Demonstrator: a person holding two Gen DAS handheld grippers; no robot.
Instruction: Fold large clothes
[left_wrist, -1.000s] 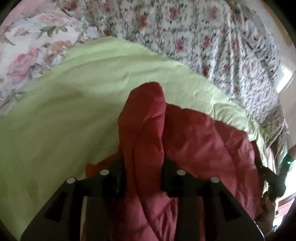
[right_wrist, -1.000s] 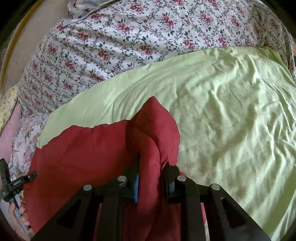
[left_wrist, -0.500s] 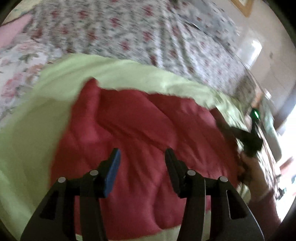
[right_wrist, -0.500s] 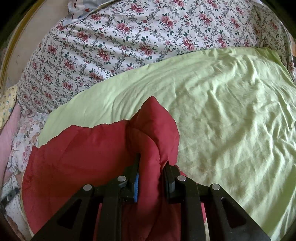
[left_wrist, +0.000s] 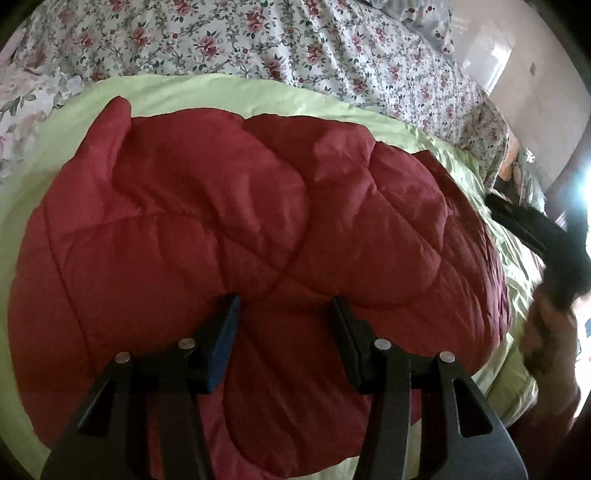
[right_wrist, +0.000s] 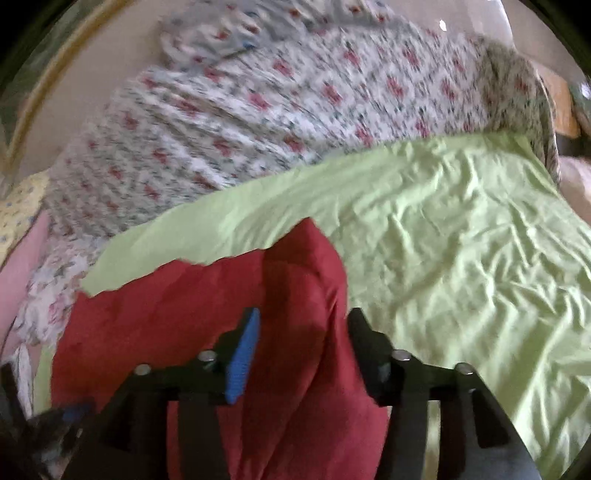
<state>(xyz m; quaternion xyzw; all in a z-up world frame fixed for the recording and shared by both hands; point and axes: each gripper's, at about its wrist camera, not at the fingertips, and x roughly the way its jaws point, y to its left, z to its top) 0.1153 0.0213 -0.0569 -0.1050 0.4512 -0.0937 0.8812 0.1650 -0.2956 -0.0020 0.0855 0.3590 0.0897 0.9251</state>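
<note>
Left wrist view first, sweeping from the left edge: the pale green bedsheet (left_wrist: 40, 155) is showing as a band down that side, and the red quilted padded garment (left_wrist: 207, 221) is lying spread flat on top of it, filling the middle of the picture, with one rounded corner poking up at its far left. The left gripper (left_wrist: 286, 314) is hanging just over the near part of the garment with its jaws standing apart, no cloth pinched between them, only the flat quilting showing in the gap. Beyond the garment the white bedspread printed with red roses (left_wrist: 295, 44) is running across the top. Over at the right edge the right gripper (left_wrist: 535, 236) is coming in as a dark blurred shape just past the garment's right end, with the person's hand (left_wrist: 546, 343) under it; its fingertips are too smeared to read from here.

Right wrist view now, blurred: on the left the garment is lying in a red mass, its far edge against the green sheet, and a raised fold of it is standing up between the right gripper's fingers. Those jaws have just been opening; the blue pad (right_wrist: 243, 358) on the left finger is standing clear of the fold, so the grip is released with the cloth loose in the gap. To the right the wrinkled green sheet is stretching away, the rose bedspread behind it.
</note>
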